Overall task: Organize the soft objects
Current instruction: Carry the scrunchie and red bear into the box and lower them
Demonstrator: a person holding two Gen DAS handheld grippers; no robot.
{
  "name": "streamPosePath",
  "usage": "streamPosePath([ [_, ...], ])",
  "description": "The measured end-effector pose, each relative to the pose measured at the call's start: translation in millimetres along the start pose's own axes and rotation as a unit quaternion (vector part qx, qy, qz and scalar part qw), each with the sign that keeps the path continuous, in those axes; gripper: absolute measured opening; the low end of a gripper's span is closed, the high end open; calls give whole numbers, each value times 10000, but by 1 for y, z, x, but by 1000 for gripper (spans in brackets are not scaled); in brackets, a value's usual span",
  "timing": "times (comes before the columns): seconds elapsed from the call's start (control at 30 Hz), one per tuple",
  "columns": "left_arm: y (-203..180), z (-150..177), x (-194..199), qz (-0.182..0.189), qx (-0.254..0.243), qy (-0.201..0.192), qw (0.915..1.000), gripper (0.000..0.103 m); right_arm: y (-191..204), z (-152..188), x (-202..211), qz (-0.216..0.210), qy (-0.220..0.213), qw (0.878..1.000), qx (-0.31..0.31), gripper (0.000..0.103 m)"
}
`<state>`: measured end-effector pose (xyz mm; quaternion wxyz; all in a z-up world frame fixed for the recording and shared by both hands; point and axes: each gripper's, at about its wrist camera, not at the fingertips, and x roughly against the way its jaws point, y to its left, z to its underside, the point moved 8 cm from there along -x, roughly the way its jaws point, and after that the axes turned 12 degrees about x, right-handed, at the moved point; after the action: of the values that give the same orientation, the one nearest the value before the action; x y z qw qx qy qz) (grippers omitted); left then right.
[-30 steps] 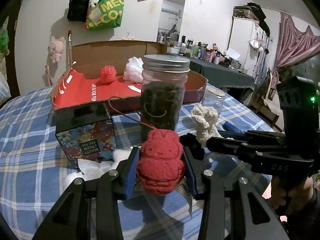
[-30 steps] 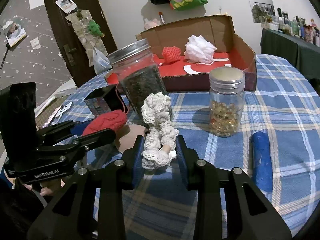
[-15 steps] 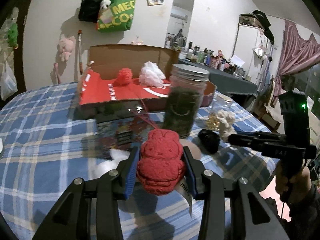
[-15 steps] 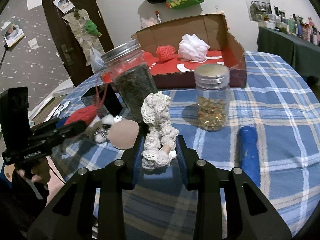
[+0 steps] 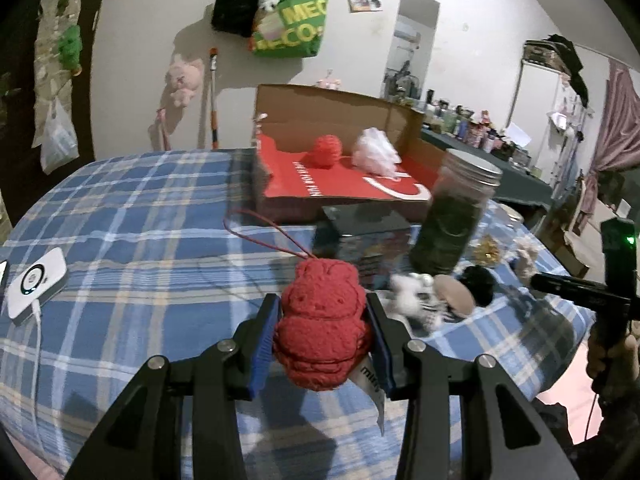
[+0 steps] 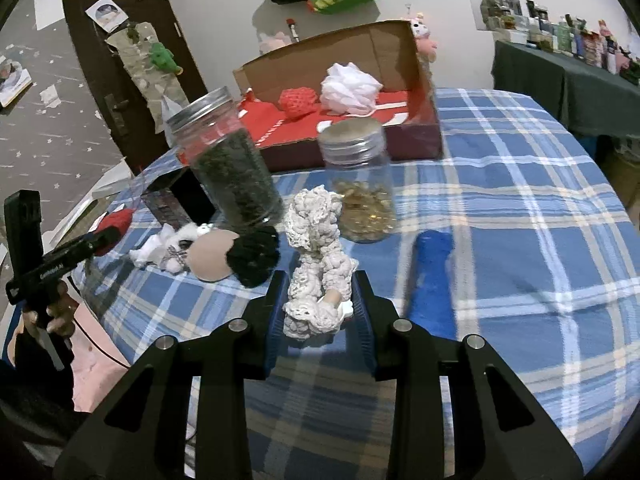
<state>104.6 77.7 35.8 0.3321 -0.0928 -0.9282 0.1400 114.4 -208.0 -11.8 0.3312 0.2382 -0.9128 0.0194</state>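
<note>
My left gripper [image 5: 322,340] is shut on a red knitted toy [image 5: 322,328] with a red string, held above the checked tablecloth. My right gripper [image 6: 318,312] is shut on a cream crocheted toy [image 6: 316,256], also held above the table. The cardboard box with a red floor [image 5: 340,184] stands at the back and holds a red knitted ball [image 5: 328,150] and a white pouf [image 5: 376,152]; the box also shows in the right wrist view [image 6: 400,136]. A small plush with a beige disc and a black pom [image 6: 224,252] lies on the cloth near the jars.
A tall jar of dark leaves [image 6: 228,168] and a smaller jar of golden pieces [image 6: 360,184] stand before the box. A dark printed box [image 5: 360,236] sits beside them. A blue roll [image 6: 430,276] lies right of my right gripper. A white device [image 5: 36,280] lies far left.
My left gripper has swung left and back with the red toy, away from the jars. My right gripper has lifted and drawn back slightly with the cream toy.
</note>
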Motion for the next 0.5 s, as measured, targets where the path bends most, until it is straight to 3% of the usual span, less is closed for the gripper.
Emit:
streamPosePath([
  [0.5, 36, -31, -48, -418, -342, 392, 9978, 45, -48, -15, 6, 490, 301, 9983, -133, 31],
])
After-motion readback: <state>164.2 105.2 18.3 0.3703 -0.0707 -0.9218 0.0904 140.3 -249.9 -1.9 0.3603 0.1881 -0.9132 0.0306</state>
